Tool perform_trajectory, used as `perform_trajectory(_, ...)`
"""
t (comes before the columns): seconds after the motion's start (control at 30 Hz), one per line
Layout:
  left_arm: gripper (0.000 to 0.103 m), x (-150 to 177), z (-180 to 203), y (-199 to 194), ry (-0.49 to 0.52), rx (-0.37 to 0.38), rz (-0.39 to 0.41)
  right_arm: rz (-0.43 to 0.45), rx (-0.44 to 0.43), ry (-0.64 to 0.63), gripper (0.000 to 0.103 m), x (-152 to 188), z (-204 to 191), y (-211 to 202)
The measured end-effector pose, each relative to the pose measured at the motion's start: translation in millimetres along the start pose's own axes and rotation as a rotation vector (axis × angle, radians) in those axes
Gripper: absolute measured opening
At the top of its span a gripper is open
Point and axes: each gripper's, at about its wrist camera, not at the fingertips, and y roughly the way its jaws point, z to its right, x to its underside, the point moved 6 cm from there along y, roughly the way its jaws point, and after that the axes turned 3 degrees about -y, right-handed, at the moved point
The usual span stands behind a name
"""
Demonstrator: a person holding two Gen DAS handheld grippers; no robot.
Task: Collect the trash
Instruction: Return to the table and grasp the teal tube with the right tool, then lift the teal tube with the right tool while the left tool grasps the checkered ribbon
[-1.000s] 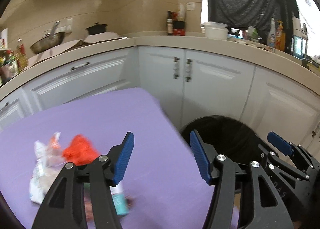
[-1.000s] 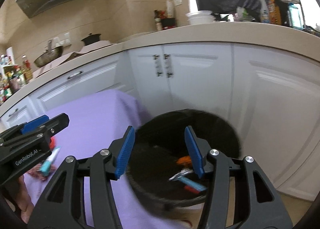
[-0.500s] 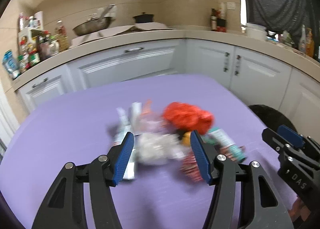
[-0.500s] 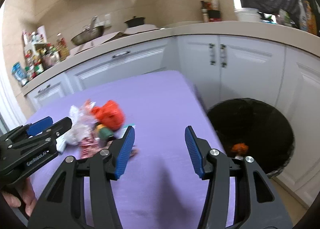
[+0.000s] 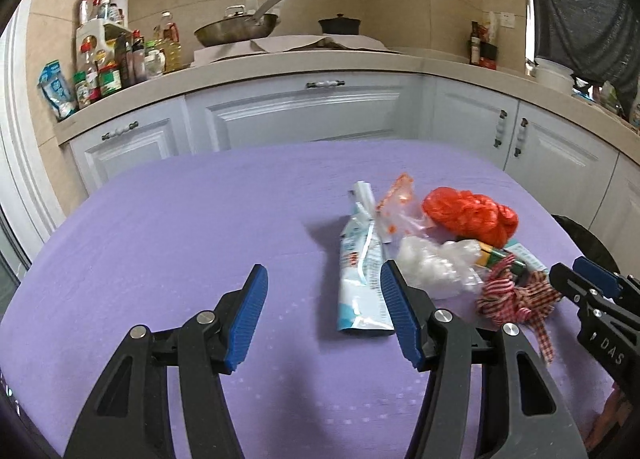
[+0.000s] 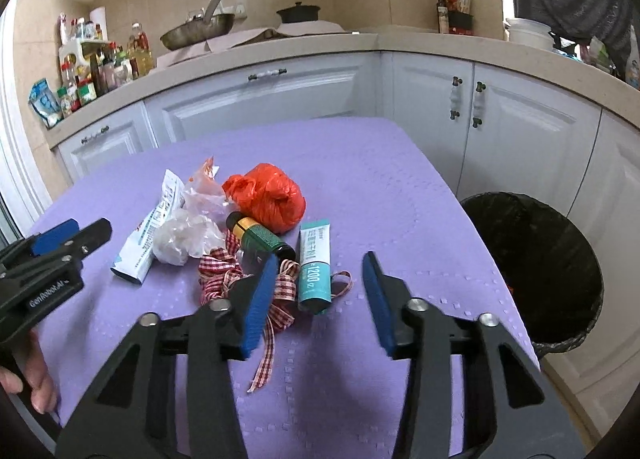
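A trash pile lies on the purple tablecloth (image 5: 180,227): a red plastic bag (image 6: 268,199), a white-blue pouch (image 5: 360,271), crumpled clear plastic (image 5: 436,263), a green-yellow bottle (image 6: 256,237), a teal tube (image 6: 316,263) and a red checked ribbon (image 6: 224,271). My left gripper (image 5: 322,271) is open over bare cloth just left of the pouch, holding nothing. My right gripper (image 6: 320,259) hovers at the pile's near edge. Its jaws are closing, with the tube's near end seen between them and the pads not touching it.
A black-lined bin (image 6: 536,267) stands on the floor off the table's right side. White cabinets (image 5: 304,111) and a counter with bottles (image 5: 116,59), a pan (image 5: 236,31) and a pot wrap around behind. A hand (image 6: 36,383) holds the left gripper.
Both grippers swung left from the bin to over the table, so the trash pile now lies before them. The right jaws stand narrower than before.
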Motion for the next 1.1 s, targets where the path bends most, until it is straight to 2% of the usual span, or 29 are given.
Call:
perform_trajectory(0.27, 0.058, -0.9, -9.3, 6.0, -0.030, 0.022, -0.019, -0.080, -0.009, -0.024, 0.023, 4.3, -4.8, 15.3)
perform_trajectory(0.43, 0.058, -1.2, -6.7, 6.8, -0.029, 0.036, -0.024, -0.110, -0.023, -0.010, 0.022, 8.1, -2.7, 19.9)
perform_trajectory(0.53, 0.058, -0.9, -4.8, 7.1, -0.031, 0.039, -0.028, -0.102, -0.028, -0.015, 0.015, 7.9, -3.2, 18.3)
perform_trajectory(0.9, 0.058, -1.1, 4.4, 5.4, -0.018, 0.044, -0.023, -0.054, -0.029, 0.002, 0.013, 4.4, 4.6, 7.7)
perform_trajectory(1.1, 0.058, 0.6, 21.3, 1.0, -0.003, 0.075, -0.021, -0.033, -0.022, 0.022, 0.012, 3.0, 15.6, -0.4)
